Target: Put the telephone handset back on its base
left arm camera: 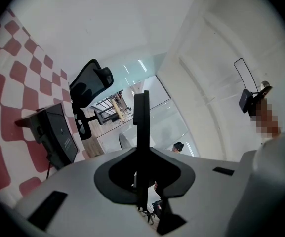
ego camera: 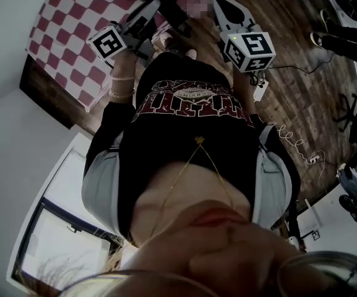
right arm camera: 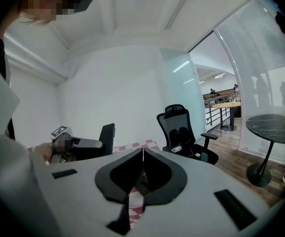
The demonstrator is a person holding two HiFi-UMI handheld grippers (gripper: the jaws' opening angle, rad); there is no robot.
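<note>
Brown wooden floor (ego camera: 302,36) runs beside one red-and-white checked counter (ego camera: 73,36). Two grey grippers are raised: the left gripper (left arm camera: 141,102) and the right gripper (right arm camera: 142,154), each with its jaws pressed together on nothing. One black mesh office chair (right arm camera: 182,130) stands behind. I cannot tell where the telephone handset is.

A white coiled cord (ego camera: 291,138) and a dark cable (ego camera: 302,68) lie on the wooden floor (ego camera: 289,30).

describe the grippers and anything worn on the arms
The left gripper and right gripper both have pale grey bodies, with thin black jaws set in a black recess. Each carries a white cube with black square markers: left cube, right cube. Bead bracelets circle the left wrist.
</note>
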